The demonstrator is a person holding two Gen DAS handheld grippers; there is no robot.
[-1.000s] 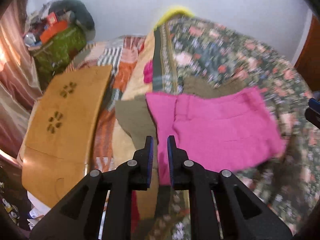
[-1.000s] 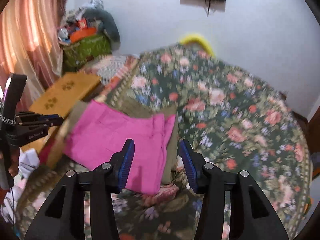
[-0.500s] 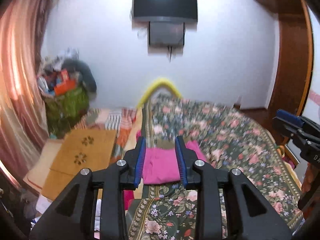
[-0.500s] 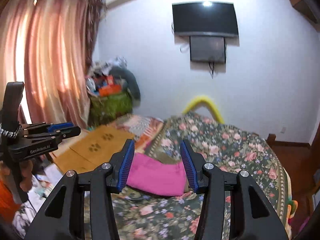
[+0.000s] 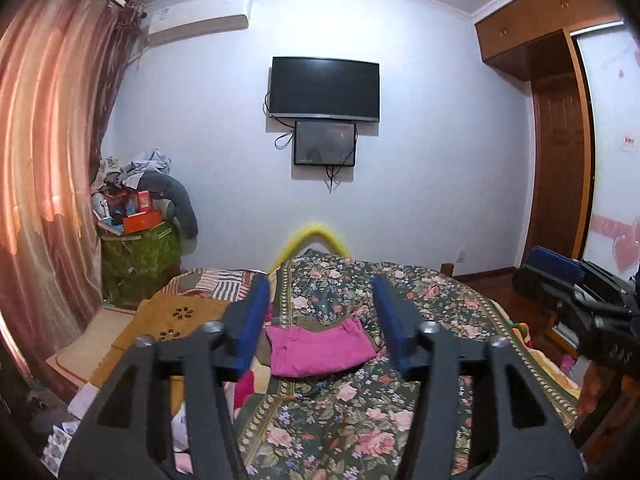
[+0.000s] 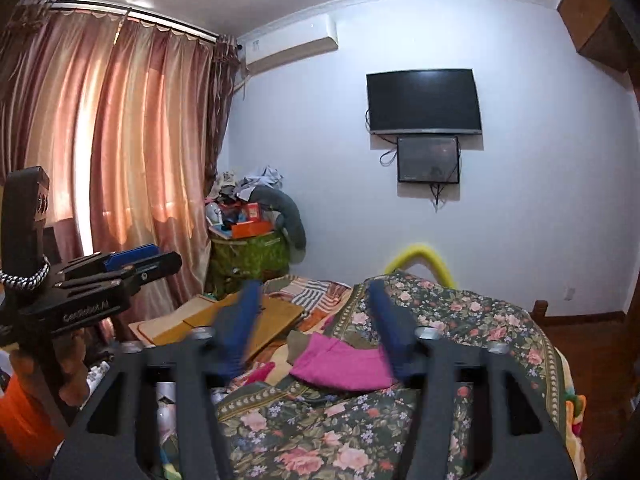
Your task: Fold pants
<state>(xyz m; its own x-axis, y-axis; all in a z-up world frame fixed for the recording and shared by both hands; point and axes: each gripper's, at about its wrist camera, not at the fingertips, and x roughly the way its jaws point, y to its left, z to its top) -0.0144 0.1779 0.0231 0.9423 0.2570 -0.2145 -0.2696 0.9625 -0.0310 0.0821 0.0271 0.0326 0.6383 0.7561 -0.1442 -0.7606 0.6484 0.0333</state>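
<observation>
Folded pink pants (image 5: 318,350) lie on the floral bedspread (image 5: 360,420), on top of an olive-brown garment (image 5: 316,323). They also show in the right wrist view (image 6: 344,366). My left gripper (image 5: 320,328) is open and empty, held well above and back from the pants. My right gripper (image 6: 314,326) is open and empty, also pulled back from the bed. Each gripper shows in the other's view: the right one (image 5: 568,280) at the right edge, the left one (image 6: 120,264) at the left.
A wooden lap table (image 5: 180,320) lies on the bed's left side beside a striped quilt (image 5: 224,282). A green bin piled with clutter (image 5: 138,256) stands by the curtain (image 5: 44,200). A TV (image 5: 324,88) hangs on the far wall. A wooden wardrobe (image 5: 560,140) is at the right.
Both grippers have pulled up and back from the pants, which now look small and far away. The left jaws have opened from nearly shut to wide.
</observation>
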